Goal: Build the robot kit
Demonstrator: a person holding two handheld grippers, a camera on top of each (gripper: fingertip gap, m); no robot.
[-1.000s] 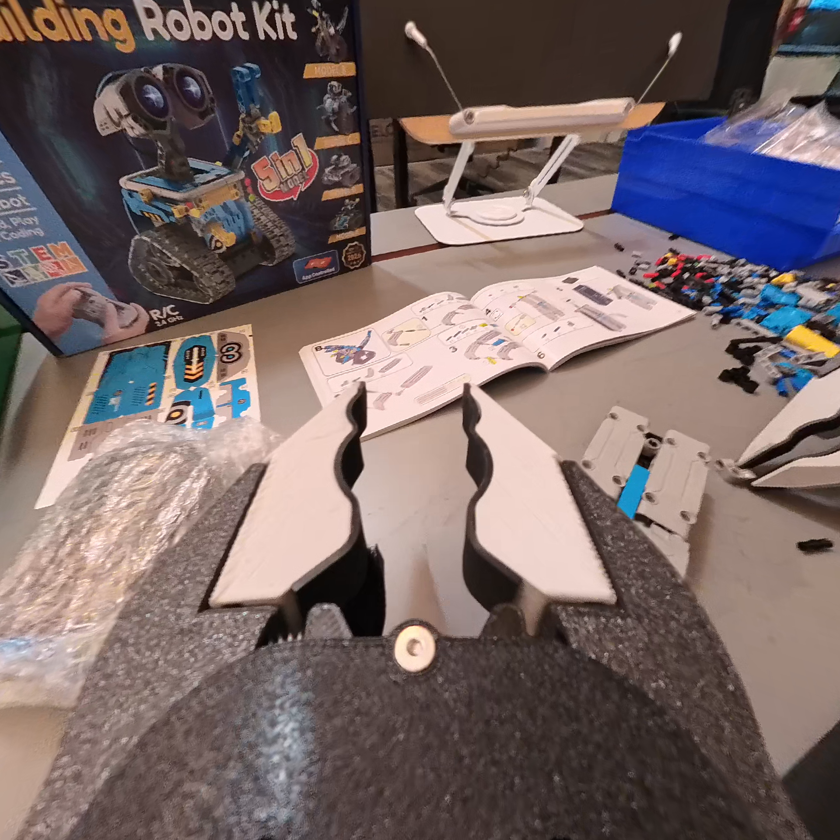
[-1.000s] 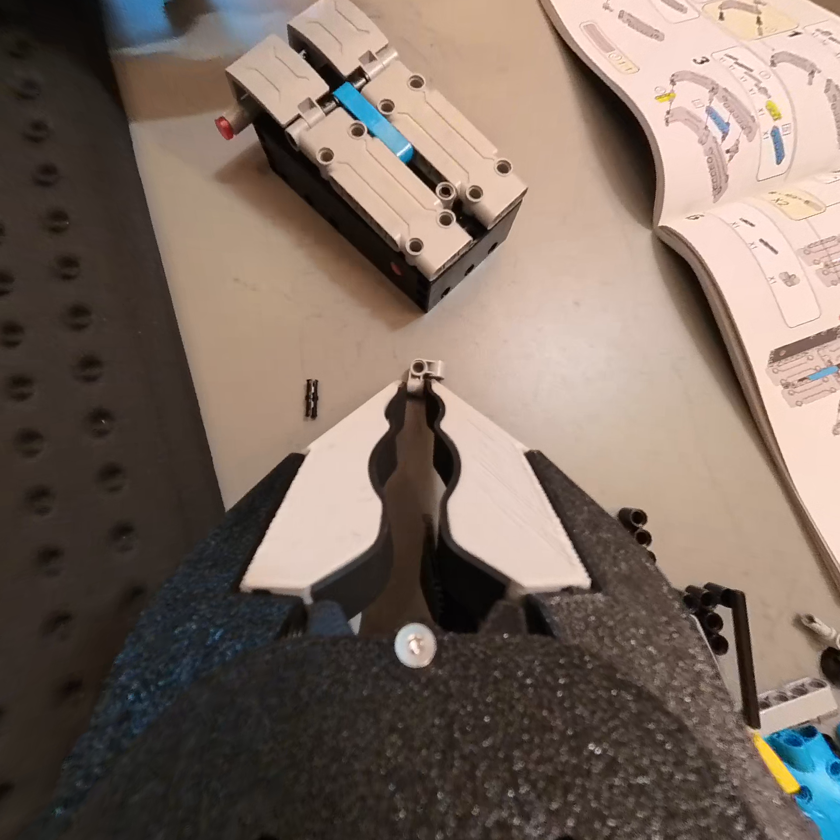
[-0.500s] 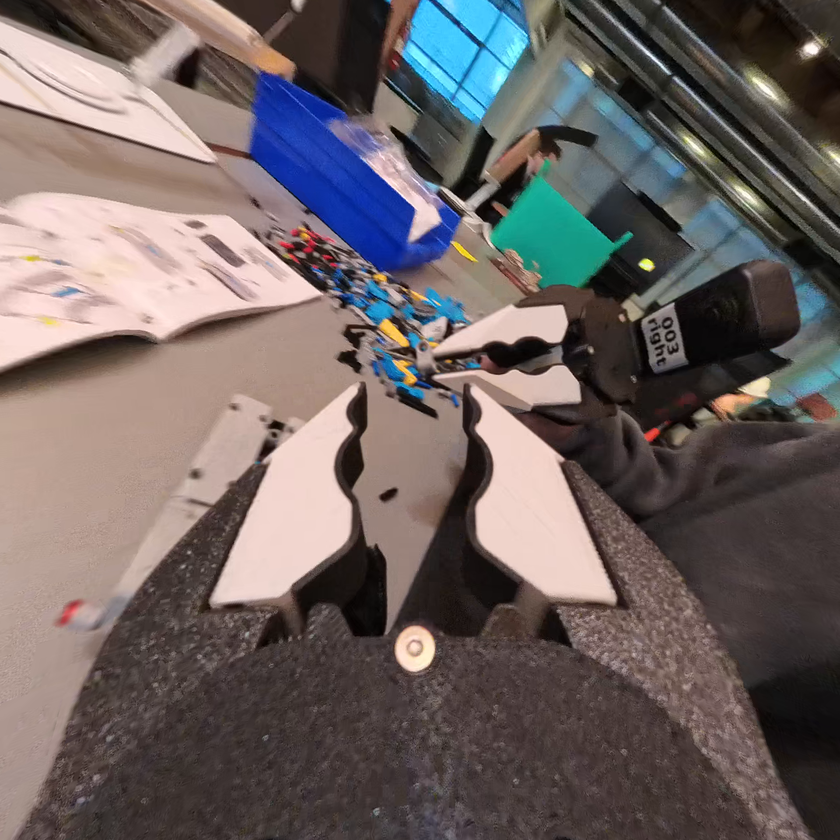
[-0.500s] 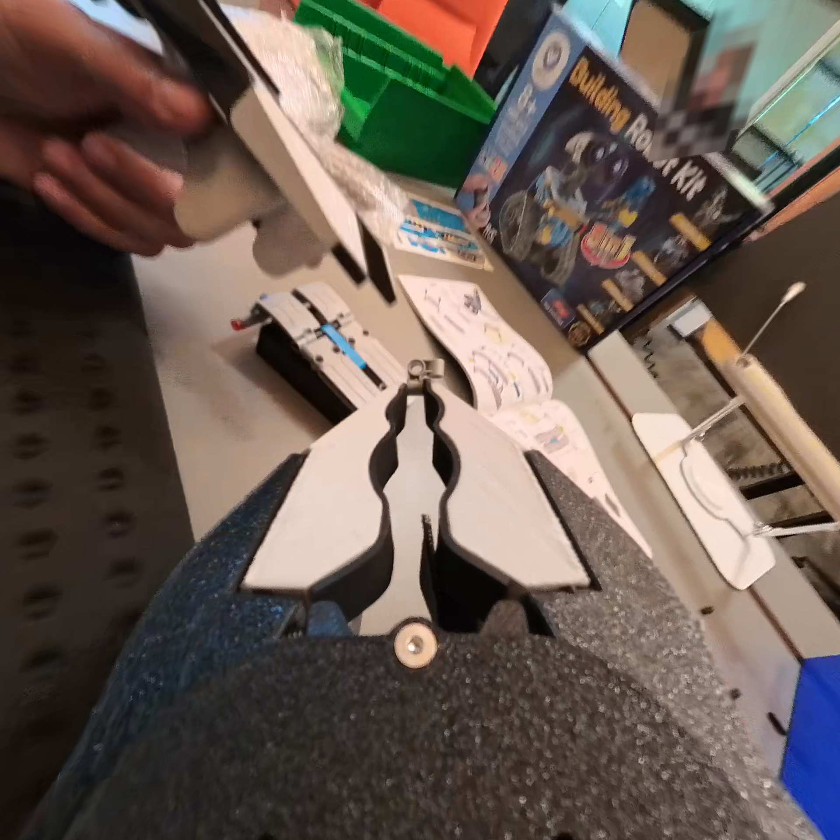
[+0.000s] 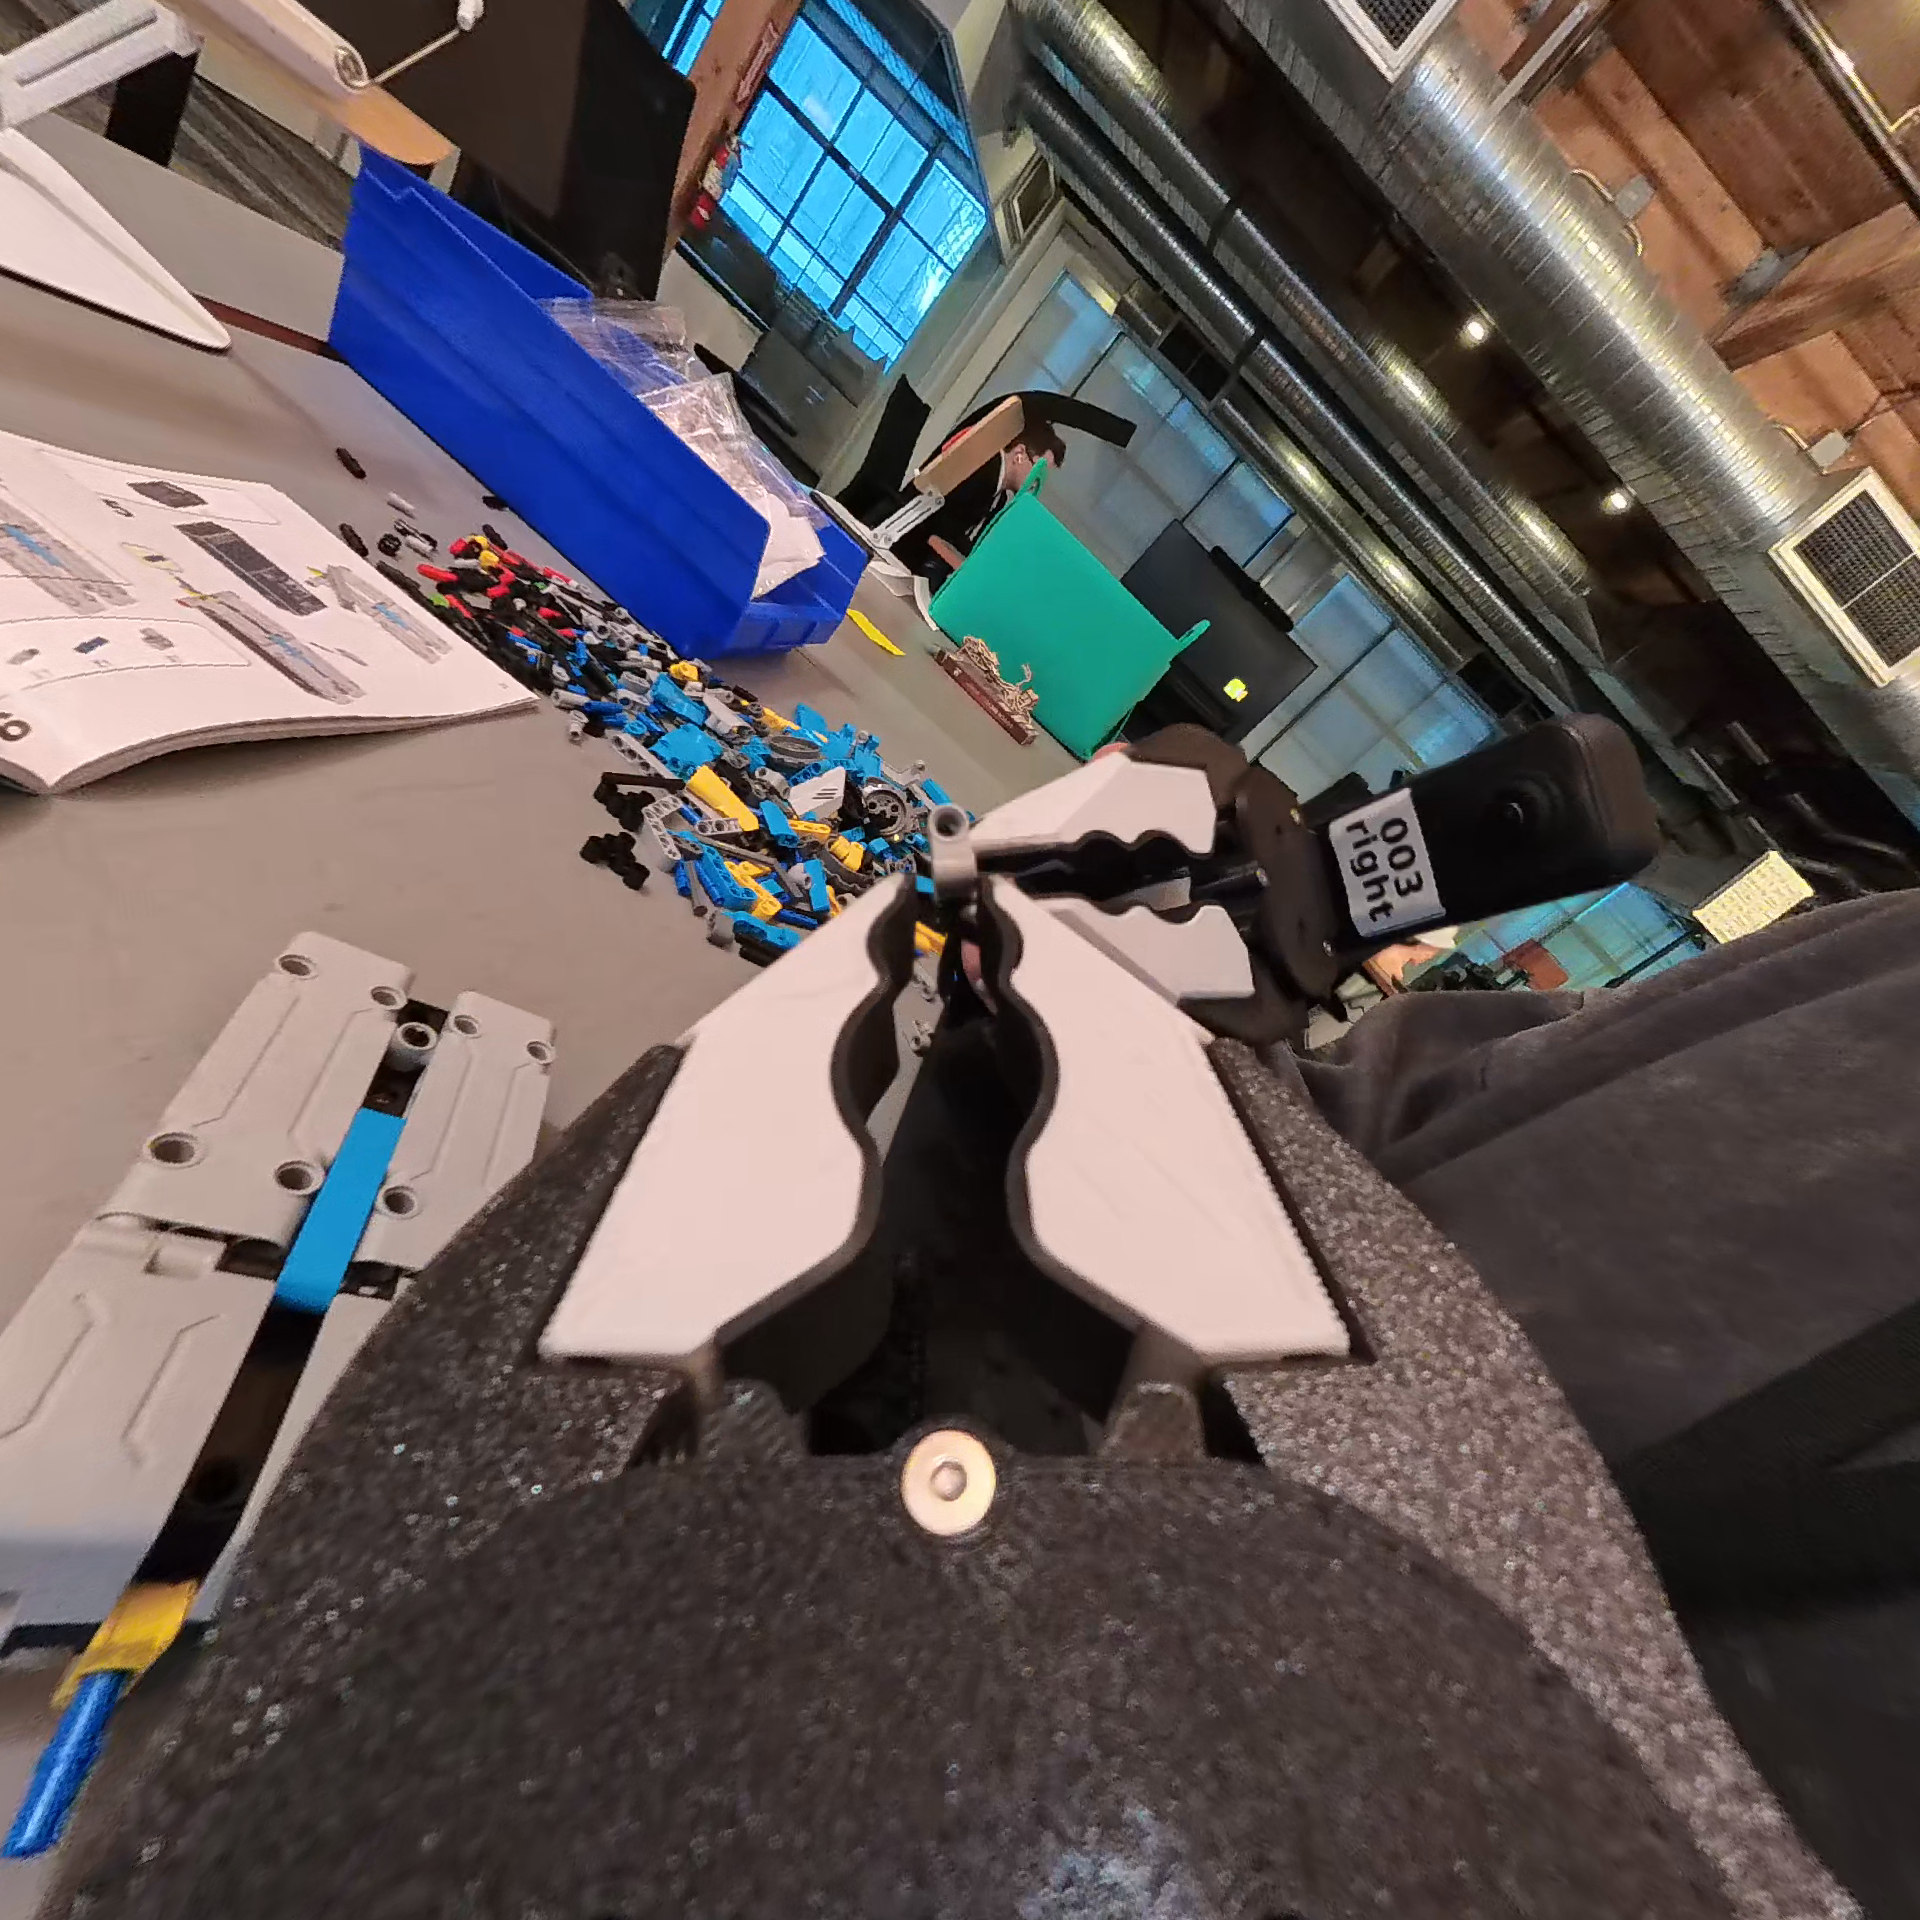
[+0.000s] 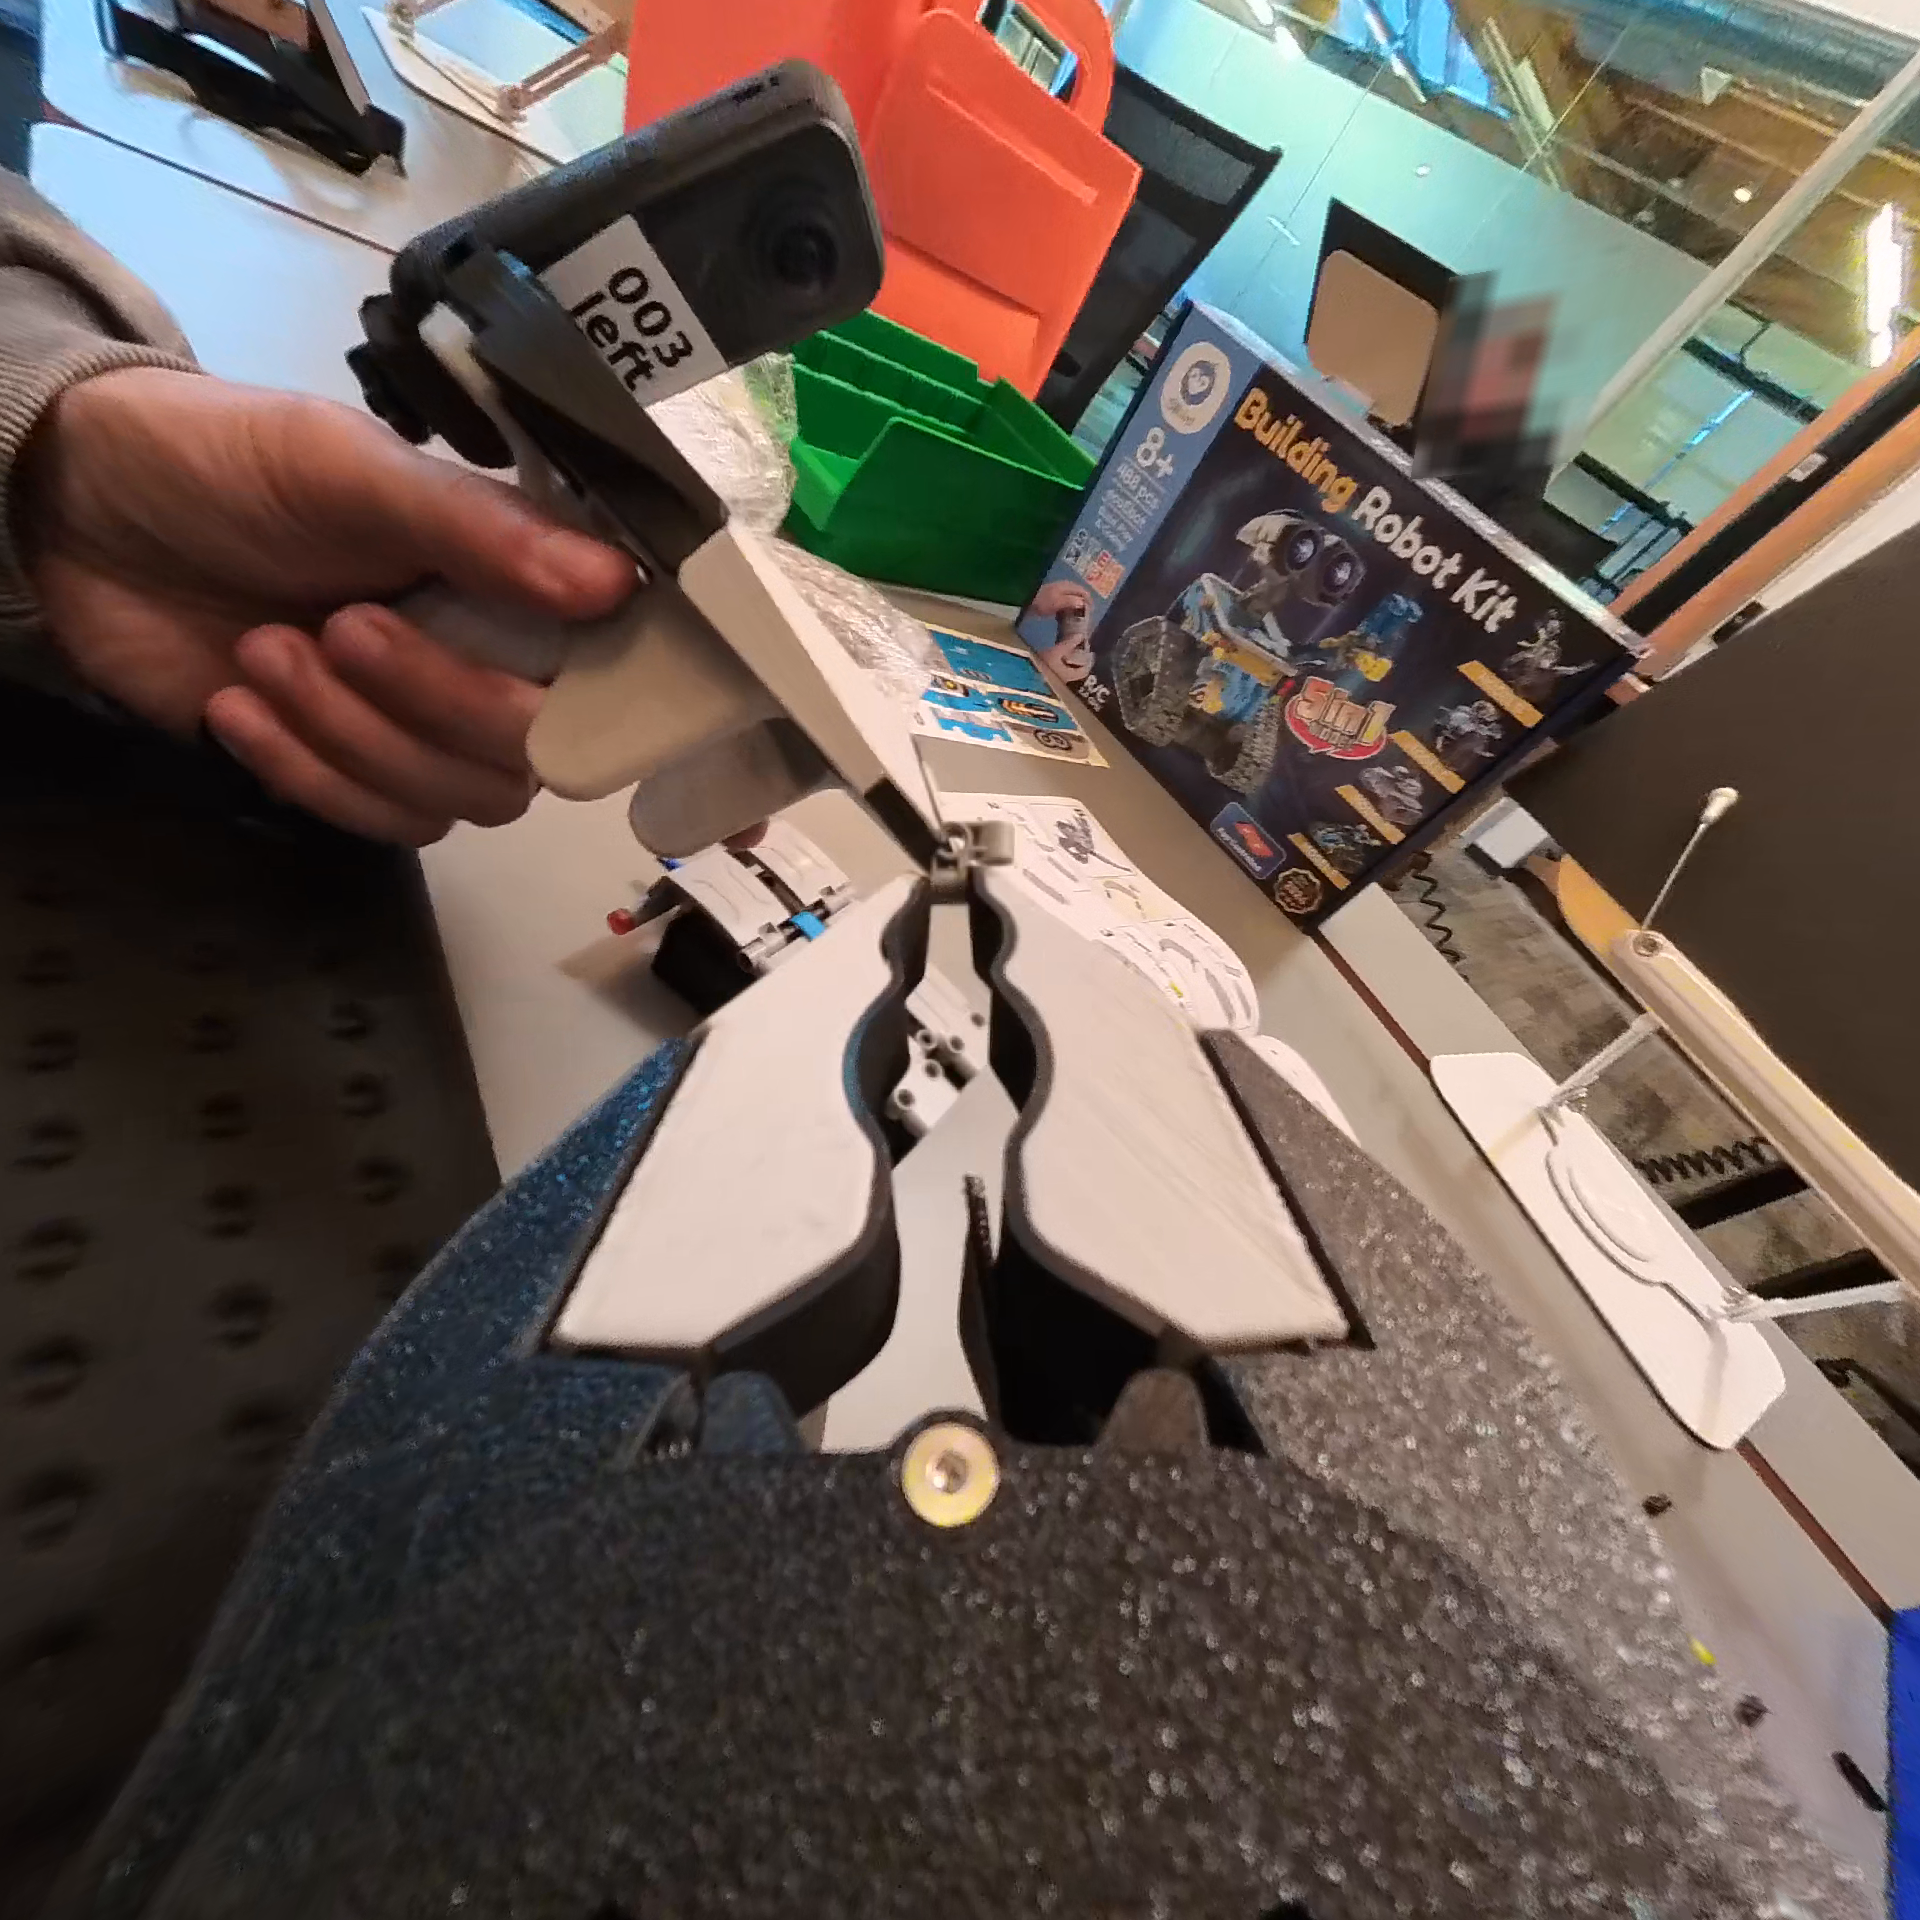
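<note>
A small grey connector piece (image 5: 949,844) hangs in the air above the table, pinched from both sides. My left gripper (image 5: 951,899) is shut on its lower end. My right gripper (image 6: 948,878) is shut on the same piece (image 6: 979,840). In the left wrist view the right gripper (image 5: 982,847) comes in from the right. In the right wrist view the left gripper (image 6: 914,821) comes in from the upper left, held by a hand (image 6: 260,582). Below them a grey and black block with a blue beam (image 5: 343,1143) lies on the grey table (image 5: 312,852).
A pile of loose blue, yellow and black pieces (image 5: 727,790) lies beyond the grippers, beside an open instruction booklet (image 5: 208,623) and a blue bin (image 5: 540,436). The kit box (image 6: 1330,675), a sticker sheet (image 6: 997,707), green bins (image 6: 914,468) and a white stand (image 6: 1600,1226) stand farther off. Both grippers' tips are close together, under 4 cm apart.
Both grippers have lifted off the table and turned toward each other. The left gripper, open before, has closed on the grey piece that the right gripper still holds.
</note>
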